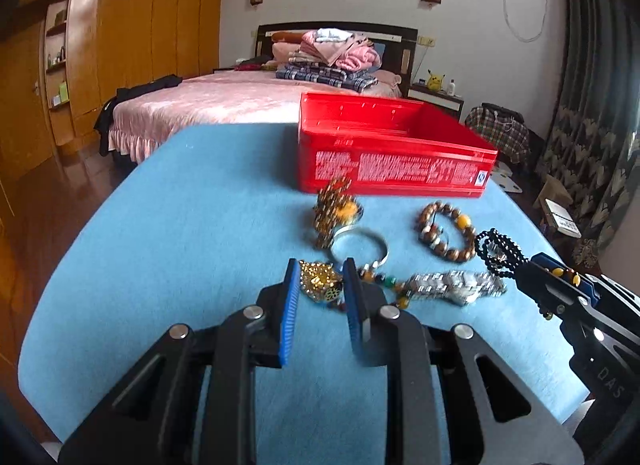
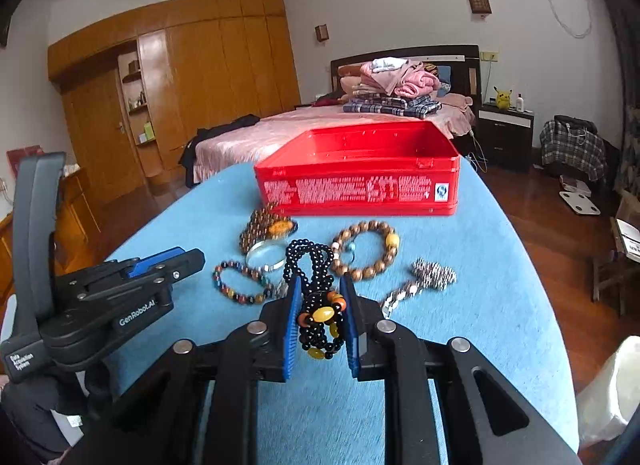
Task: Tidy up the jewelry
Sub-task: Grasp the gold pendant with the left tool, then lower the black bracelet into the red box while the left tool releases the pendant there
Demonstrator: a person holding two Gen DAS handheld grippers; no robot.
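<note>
An open red box (image 1: 394, 163) (image 2: 356, 181) stands at the table's far side. Before it lie a dark bead string with an amber stone (image 1: 334, 207) (image 2: 266, 227), a silver bangle (image 1: 360, 247) (image 2: 266, 255), a wooden bead bracelet (image 1: 446, 231) (image 2: 366, 249), a multicolour bead bracelet (image 2: 240, 281) and a silver watch (image 1: 460, 283) (image 2: 432, 275). My left gripper (image 1: 320, 279) has its fingers around a gold chain piece (image 1: 318, 279); I cannot tell if they grip it. My right gripper (image 2: 322, 297) (image 1: 560, 277) is shut on a black bead necklace with amber beads (image 2: 318, 305).
The blue cloth table (image 1: 192, 225) (image 2: 480, 305) drops off at both sides. A bed with folded clothes (image 1: 256, 97), a wooden wardrobe (image 2: 180, 77) and a nightstand (image 2: 504, 137) stand beyond.
</note>
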